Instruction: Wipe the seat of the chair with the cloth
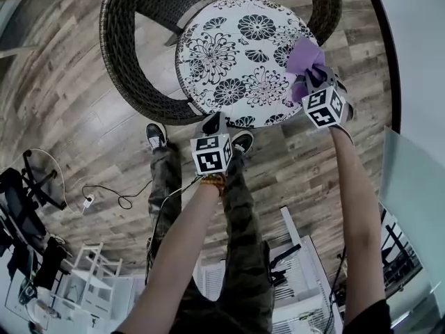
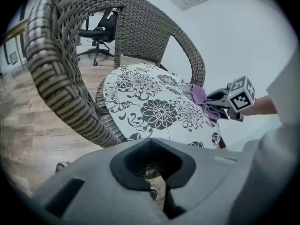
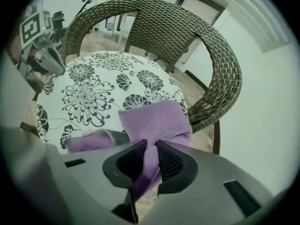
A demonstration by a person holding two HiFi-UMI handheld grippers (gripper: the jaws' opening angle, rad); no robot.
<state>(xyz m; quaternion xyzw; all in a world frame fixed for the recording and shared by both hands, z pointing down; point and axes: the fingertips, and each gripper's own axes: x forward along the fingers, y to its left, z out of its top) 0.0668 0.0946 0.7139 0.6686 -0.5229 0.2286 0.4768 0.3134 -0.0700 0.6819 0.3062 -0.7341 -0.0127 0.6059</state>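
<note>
Right hand-held gripper [image 3: 149, 150], on an outstretched arm, pinches the cloth [image 3: 157, 120] at the seat [image 3: 93, 86] edge.

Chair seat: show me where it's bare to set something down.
Black-and-white floral round seat: bare from the woven wicker backrest to the purple cloth. Crowded only there, where the right gripper clamps the cloth.

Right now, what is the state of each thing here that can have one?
Left claw, shut, empty.
Right claw, shut on the cloth.
Cloth, bunched, resting on the seat's edge.
Seat, bare apart from the cloth.
Chair, upright on the floor.
</note>
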